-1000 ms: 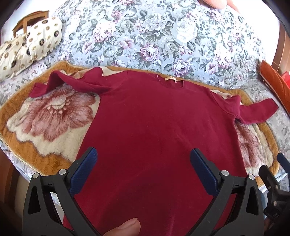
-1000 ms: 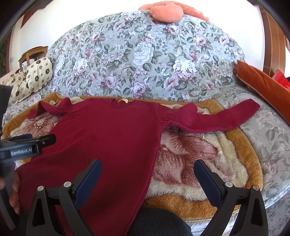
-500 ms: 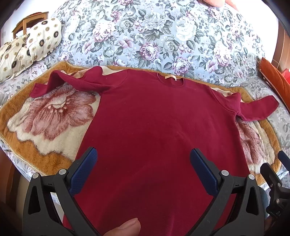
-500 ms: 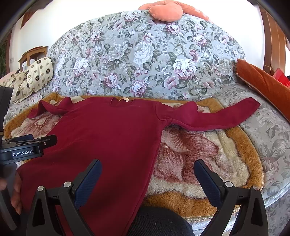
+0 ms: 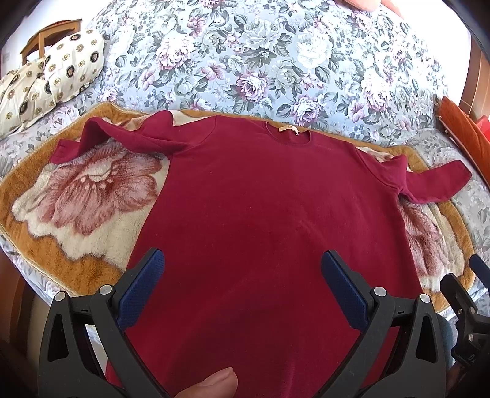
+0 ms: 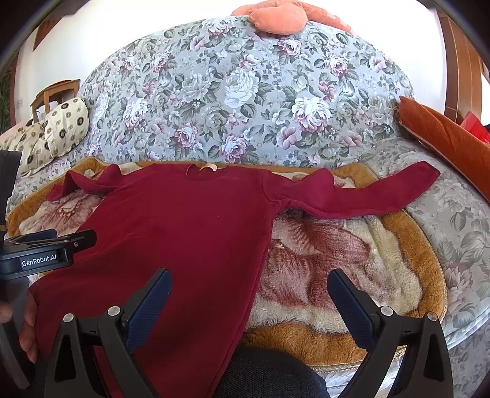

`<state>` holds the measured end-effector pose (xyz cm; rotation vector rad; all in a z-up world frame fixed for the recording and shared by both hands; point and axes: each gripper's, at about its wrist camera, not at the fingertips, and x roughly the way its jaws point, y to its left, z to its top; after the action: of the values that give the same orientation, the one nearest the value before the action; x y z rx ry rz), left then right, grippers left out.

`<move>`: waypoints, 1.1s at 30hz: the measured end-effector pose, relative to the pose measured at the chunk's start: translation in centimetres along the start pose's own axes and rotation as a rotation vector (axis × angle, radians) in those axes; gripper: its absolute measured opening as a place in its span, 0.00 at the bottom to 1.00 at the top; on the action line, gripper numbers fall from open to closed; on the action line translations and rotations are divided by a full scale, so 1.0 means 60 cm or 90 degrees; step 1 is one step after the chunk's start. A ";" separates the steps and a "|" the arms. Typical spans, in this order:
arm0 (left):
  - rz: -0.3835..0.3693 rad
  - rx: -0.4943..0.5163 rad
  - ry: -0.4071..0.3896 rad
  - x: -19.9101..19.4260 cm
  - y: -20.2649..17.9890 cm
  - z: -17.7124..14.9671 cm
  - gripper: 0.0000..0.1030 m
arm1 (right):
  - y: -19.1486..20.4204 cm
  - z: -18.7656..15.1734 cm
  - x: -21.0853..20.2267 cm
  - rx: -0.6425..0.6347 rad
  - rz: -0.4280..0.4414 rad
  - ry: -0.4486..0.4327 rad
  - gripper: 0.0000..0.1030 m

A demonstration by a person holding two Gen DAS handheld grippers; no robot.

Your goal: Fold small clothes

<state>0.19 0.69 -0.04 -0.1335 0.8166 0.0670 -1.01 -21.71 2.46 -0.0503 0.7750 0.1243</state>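
A dark red long-sleeved top point(image 5: 269, 214) lies spread flat, neck away from me, on a fleece blanket with a big flower print point(image 5: 79, 202). Its left sleeve point(image 5: 101, 137) is bunched and its right sleeve point(image 6: 361, 196) stretches out to the right. My left gripper point(image 5: 242, 275) is open and empty, held above the lower middle of the top. My right gripper point(image 6: 249, 294) is open and empty, above the top's right side edge point(image 6: 263, 257) and the blanket. The left gripper's body point(image 6: 46, 254) shows at the left of the right wrist view.
The blanket lies on a floral sofa with a tall backrest point(image 6: 245, 98). Cream patterned cushions point(image 5: 52, 73) sit at the left, an orange cushion point(image 6: 444, 134) at the right, a peach cushion point(image 6: 272, 15) on top. A wooden chair point(image 5: 49, 33) stands far left.
Both grippers have stayed open and nearly still. The view has drifted very slightly; the top has not moved.
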 end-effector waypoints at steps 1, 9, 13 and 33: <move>0.000 0.000 0.001 0.000 0.000 0.000 0.99 | 0.000 0.000 0.001 0.000 0.000 0.000 0.98; 0.000 -0.001 0.001 0.000 0.000 0.000 0.99 | -0.001 0.000 0.000 0.002 0.000 0.001 0.98; 0.000 -0.001 0.001 0.000 -0.001 0.000 0.99 | -0.003 -0.001 0.001 0.002 0.000 0.001 0.98; -0.010 -0.016 0.006 0.003 0.003 -0.002 0.99 | 0.001 -0.004 0.007 -0.009 -0.008 0.010 0.98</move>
<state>0.24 0.84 -0.26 -0.1634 0.8248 0.0612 -0.89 -21.61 2.03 -0.0692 0.7901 0.1171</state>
